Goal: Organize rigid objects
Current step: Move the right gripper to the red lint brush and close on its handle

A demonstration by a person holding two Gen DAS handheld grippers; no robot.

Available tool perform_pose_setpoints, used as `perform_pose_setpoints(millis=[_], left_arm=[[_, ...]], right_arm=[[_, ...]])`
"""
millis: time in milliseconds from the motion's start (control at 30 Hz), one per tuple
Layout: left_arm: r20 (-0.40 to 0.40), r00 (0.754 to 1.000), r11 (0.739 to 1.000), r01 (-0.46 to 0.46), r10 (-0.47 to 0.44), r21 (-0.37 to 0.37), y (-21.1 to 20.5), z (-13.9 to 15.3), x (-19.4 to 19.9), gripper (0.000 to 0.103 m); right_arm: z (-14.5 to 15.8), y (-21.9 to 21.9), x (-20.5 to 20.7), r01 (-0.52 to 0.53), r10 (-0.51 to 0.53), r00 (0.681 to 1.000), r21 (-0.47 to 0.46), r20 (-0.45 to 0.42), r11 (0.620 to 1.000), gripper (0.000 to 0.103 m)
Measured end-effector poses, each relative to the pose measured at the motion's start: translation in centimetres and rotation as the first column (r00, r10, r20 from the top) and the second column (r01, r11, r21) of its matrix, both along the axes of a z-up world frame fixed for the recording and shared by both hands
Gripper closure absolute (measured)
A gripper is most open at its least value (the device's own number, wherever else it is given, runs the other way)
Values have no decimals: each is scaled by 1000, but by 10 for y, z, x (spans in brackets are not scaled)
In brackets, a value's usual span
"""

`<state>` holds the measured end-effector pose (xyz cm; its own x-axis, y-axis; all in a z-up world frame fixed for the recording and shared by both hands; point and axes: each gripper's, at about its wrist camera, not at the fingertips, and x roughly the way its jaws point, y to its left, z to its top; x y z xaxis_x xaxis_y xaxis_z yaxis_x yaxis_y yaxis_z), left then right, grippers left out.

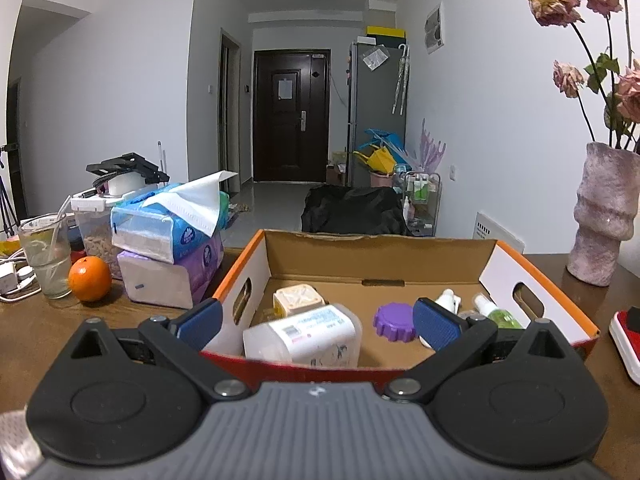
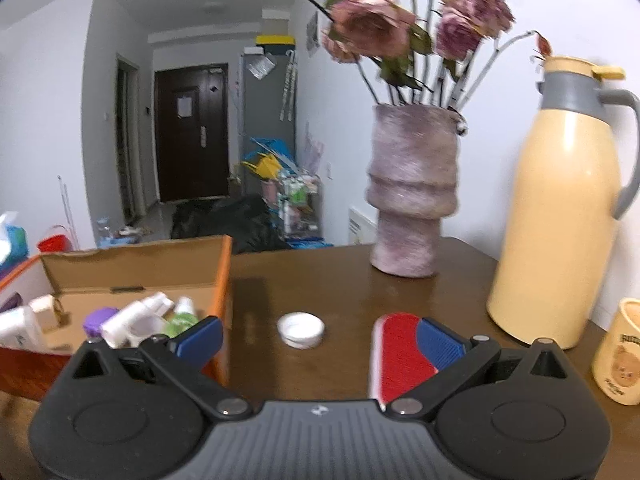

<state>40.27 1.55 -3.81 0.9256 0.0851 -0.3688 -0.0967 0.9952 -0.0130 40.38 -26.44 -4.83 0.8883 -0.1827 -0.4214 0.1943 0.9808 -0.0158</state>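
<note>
An orange-rimmed cardboard box sits on the brown table and holds a white labelled container, a cream square piece, a purple ridged lid and small spray bottles. My left gripper hovers open at the box's near wall, with nothing between its fingers. In the right wrist view the same box is at the left. A white round cap and a red-and-white brush lie on the table. My right gripper is open just short of the cap, its right finger over the brush.
Left of the box are stacked tissue packs, an orange, a glass with a straw and cables. A pink vase of dried roses, a cream thermos jug and a small cream cup stand to the right.
</note>
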Motion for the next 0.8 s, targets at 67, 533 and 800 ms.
perform_pose_setpoints(millis=[67, 533, 800], left_arm=[[-8, 1000, 1000, 4, -4, -2, -1, -1, -3, 0], [-84, 994, 997, 77, -76, 13, -33, -18, -28, 0], [-124, 986, 993, 117, -115, 8, -58, -27, -32, 0]], right_arm=[[-3, -8, -3, 15, -15, 1000, -7, -17, 1000, 0], [-18, -52, -21, 46, -47, 993, -9, -113, 999, 0], [-28, -64, -7, 24, -22, 985, 9, -168, 1000, 0]])
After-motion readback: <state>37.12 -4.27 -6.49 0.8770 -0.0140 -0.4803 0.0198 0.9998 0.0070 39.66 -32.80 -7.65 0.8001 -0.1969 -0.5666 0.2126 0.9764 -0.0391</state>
